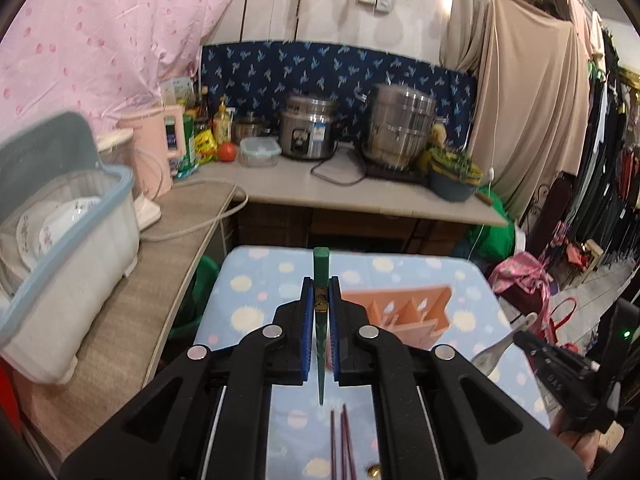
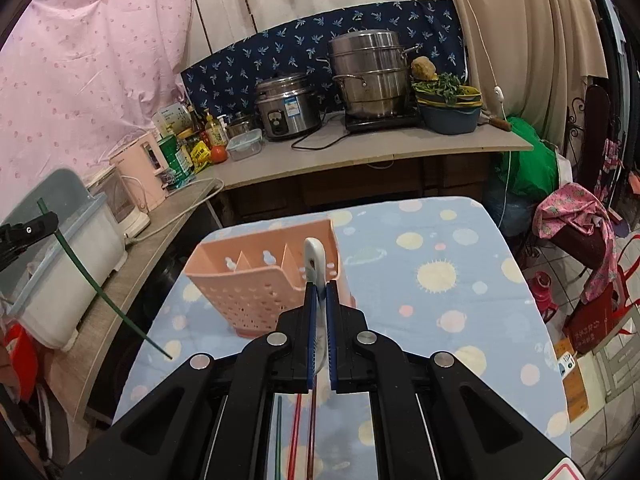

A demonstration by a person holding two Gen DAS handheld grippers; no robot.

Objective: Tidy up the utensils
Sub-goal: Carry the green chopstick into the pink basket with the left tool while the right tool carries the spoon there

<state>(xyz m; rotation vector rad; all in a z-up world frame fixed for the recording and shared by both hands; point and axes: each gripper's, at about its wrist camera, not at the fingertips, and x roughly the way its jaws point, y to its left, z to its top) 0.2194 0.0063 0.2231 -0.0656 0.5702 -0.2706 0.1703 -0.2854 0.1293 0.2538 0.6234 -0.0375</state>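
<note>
My left gripper (image 1: 321, 285) is shut on a green chopstick (image 1: 321, 264), which stands between the blue pads with its thick end up and its thin tip down, above the table. Behind it sits the pink perforated utensil holder (image 1: 404, 312) with its dividers. My right gripper (image 2: 319, 286) is shut on the handle of a white spoon (image 2: 313, 250), just in front of the holder (image 2: 256, 284). The left wrist view shows the right gripper (image 1: 524, 340) and spoon (image 1: 496, 350) at the right. More chopsticks (image 2: 296, 432), red and green, lie on the table under the grippers.
The table (image 2: 460, 248) wears a blue dotted cloth. A white dish rack (image 1: 72, 248) with plates stands on the side counter at left. The back counter carries a rice cooker (image 1: 308, 132), a steel steamer pot (image 1: 400, 128) and a basin of greens (image 1: 452, 172). Bags crowd the floor at right.
</note>
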